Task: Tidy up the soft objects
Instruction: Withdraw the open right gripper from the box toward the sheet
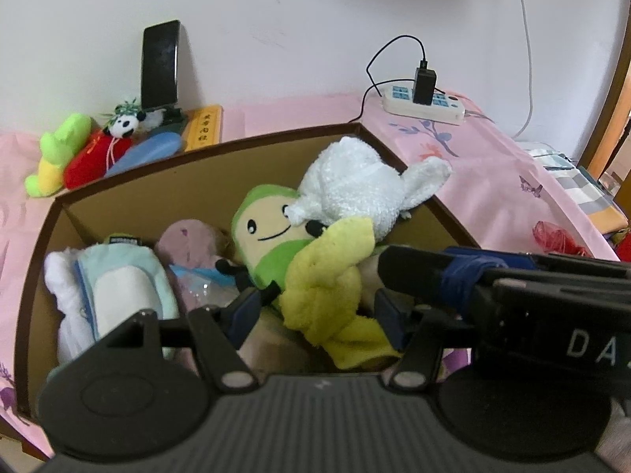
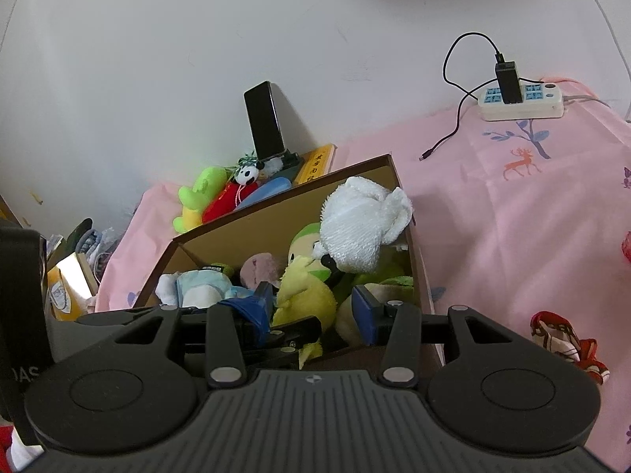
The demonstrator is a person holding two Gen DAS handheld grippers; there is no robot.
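A brown cardboard box (image 1: 205,149) on the pink sheet holds several soft toys: a white plush (image 1: 355,189), a green and beige smiling plush (image 1: 268,236), a pink one (image 1: 185,244) and a pale blue and white one (image 1: 122,287). On top lies a yellow cloth (image 1: 327,287). My left gripper (image 1: 317,313) hangs over the box's near side, open, with the yellow cloth between its fingers and a gap at the left pad. My right gripper (image 2: 313,307) is open just above the same yellow cloth (image 2: 303,295); one of its fingers (image 1: 418,272) reaches in from the right.
Behind the box lie a green and yellow plush (image 1: 59,153), a red toy with a panda head (image 1: 98,153) and a blue one (image 1: 146,149). A phone (image 1: 159,63) stands on a holder. A power strip (image 1: 426,102) with a charger sits at the back right. A red patterned cloth (image 2: 564,339) lies right.
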